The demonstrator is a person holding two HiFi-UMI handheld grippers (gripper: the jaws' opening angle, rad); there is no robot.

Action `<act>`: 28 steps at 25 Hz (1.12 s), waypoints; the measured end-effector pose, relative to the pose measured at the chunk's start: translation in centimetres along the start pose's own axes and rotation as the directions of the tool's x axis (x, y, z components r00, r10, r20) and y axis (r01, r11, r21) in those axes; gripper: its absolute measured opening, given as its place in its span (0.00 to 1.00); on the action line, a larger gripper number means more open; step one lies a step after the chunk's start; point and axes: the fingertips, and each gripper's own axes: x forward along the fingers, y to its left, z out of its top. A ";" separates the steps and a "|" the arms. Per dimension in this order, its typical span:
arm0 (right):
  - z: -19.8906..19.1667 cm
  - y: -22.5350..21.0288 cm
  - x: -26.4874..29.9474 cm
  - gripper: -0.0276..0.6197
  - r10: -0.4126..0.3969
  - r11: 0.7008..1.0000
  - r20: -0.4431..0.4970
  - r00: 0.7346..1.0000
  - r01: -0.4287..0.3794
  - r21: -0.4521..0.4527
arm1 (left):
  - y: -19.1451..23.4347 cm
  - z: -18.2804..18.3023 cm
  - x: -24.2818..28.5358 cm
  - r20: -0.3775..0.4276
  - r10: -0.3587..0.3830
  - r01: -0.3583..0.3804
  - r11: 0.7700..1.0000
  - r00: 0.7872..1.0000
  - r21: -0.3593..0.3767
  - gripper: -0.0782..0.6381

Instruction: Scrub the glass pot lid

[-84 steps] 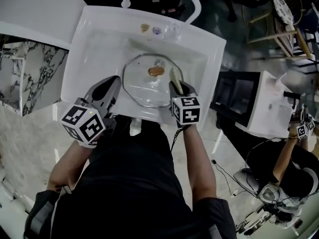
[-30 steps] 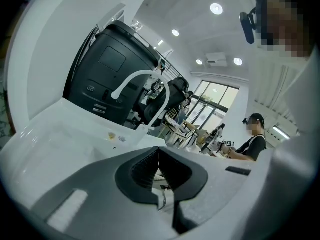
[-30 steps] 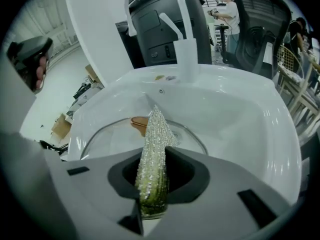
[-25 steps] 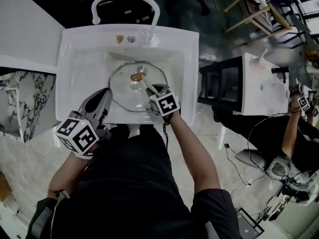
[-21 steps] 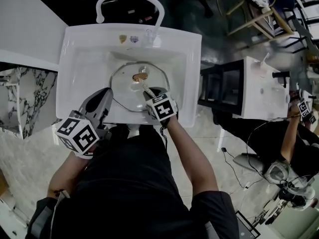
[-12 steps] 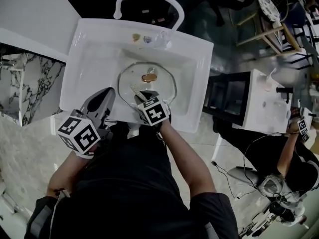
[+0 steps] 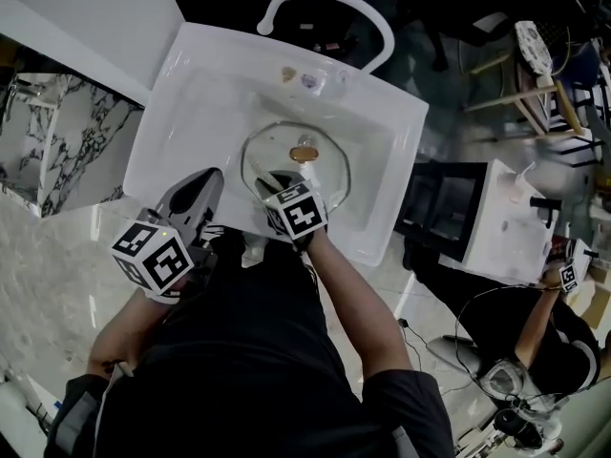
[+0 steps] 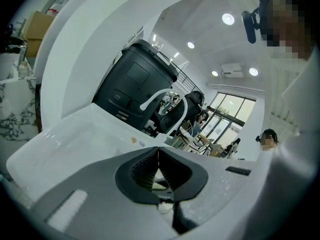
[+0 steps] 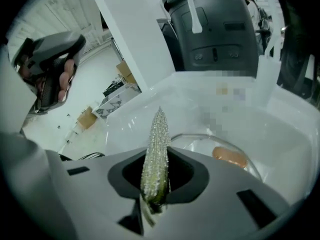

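The glass pot lid (image 7: 296, 160) lies in the white sink (image 7: 181, 113), its brown knob (image 7: 304, 153) up. My right gripper (image 7: 272, 183) is over the lid's near rim, shut on a glittery yellow-green scrub pad (image 9: 156, 154) held edge-on between the jaws. In the right gripper view the lid (image 9: 200, 143) and knob (image 9: 229, 157) lie just beyond the pad, to the right. My left gripper (image 7: 203, 181) hangs at the sink's front edge, left of the lid; in the left gripper view its jaws (image 8: 158, 160) are shut with nothing in them.
A white arched faucet (image 7: 329, 0) rises at the sink's back, with small items (image 7: 288, 72) on the ledge beside it. A marble-patterned surface (image 7: 38, 132) is at the left. Another white sink unit (image 7: 496, 218) and a person (image 7: 544, 332) are at the right.
My right gripper has carried the scrub pad from the lid's right side across to its near-left rim. The left gripper has stayed at the sink's front edge.
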 end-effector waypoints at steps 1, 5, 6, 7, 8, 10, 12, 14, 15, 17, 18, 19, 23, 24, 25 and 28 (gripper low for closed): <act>1.0 -1.4 -0.8 0.14 -0.033 0.999 0.036 0.999 0.033 -0.002 | 0.0 0.1 -0.1 0.002 -0.002 0.002 1.000 1.000 -0.001 0.11; 3.3 -9.3 -4.0 0.14 -0.176 0.984 0.090 0.980 0.172 0.050 | 0.2 0.2 0.0 0.002 -0.012 0.012 1.000 1.000 -0.007 0.11; 3.0 -11.1 -4.1 0.14 -0.195 0.980 0.061 0.979 0.192 0.049 | 0.2 0.1 0.1 -0.001 -0.014 0.014 1.000 1.000 -0.007 0.11; 2.4 -12.8 -4.0 0.14 -0.208 0.978 0.020 0.978 0.207 0.036 | 0.2 -0.1 0.1 -0.005 -0.015 0.015 1.000 1.000 -0.006 0.11; 1.7 -14.4 -3.5 0.14 -0.217 0.976 -0.024 0.976 0.217 0.015 | 0.2 -0.4 0.1 -0.009 -0.013 0.013 1.000 1.000 -0.004 0.11; 0.6 -16.9 -1.8 0.14 -0.216 0.976 -0.098 0.971 0.214 -0.030 | 0.5 -0.8 -0.3 -0.012 0.005 -0.005 1.000 1.000 -0.002 0.11; 0.0 -18.4 0.4 0.14 -0.188 0.982 -0.144 0.971 0.183 -0.050 | 1.4 -1.1 -1.0 -0.009 0.038 -0.038 0.999 0.999 -0.010 0.11; -0.3 -19.1 2.7 0.14 -0.152 0.988 -0.189 0.970 0.144 -0.054 | 2.7 -1.3 -1.8 -0.005 0.075 -0.075 0.997 0.997 -0.031 0.11; -0.4 -19.3 3.8 0.14 -0.137 0.990 -0.212 0.968 0.127 -0.060 | 3.3 -1.4 -2.2 -0.003 0.093 -0.093 0.995 0.996 -0.044 0.11; -0.2 -19.4 5.6 0.14 -0.128 0.990 -0.245 0.961 0.109 -0.089 | 4.5 -1.6 -3.0 0.001 0.124 -0.124 0.990 0.992 -0.065 0.11; 0.1 -19.3 6.3 0.14 -0.131 0.988 -0.258 0.957 0.105 -0.114 | 5.0 -1.6 -3.3 0.004 0.136 -0.135 0.988 0.991 -0.073 0.11; 0.4 -19.0 6.9 0.14 -0.137 0.984 -0.271 0.953 0.099 -0.149 | 5.4 -1.7 -3.7 0.007 0.146 -0.145 0.986 0.989 -0.078 0.11; 1.4 -16.4 8.7 0.14 -0.118 0.958 -0.314 0.942 0.025 -0.287 | 6.3 -1.8 -4.4 0.023 0.166 -0.163 0.981 0.986 -0.104 0.11; 1.7 -15.6 9.1 0.14 -0.099 0.954 -0.316 0.944 0.000 -0.299 | 6.3 -1.8 -4.4 0.028 0.167 -0.163 0.981 0.986 -0.107 0.11; 2.1 -14.8 9.4 0.14 -0.077 0.952 -0.317 0.945 -0.024 -0.304 | 6.2 -1.7 -4.4 0.031 0.166 -0.162 0.981 0.986 -0.106 0.11; 2.7 -12.1 10.2 0.14 -0.004 0.944 -0.322 0.947 -0.103 -0.314 | 6.0 -1.6 -4.2 0.032 0.161 -0.157 0.982 0.986 -0.100 0.11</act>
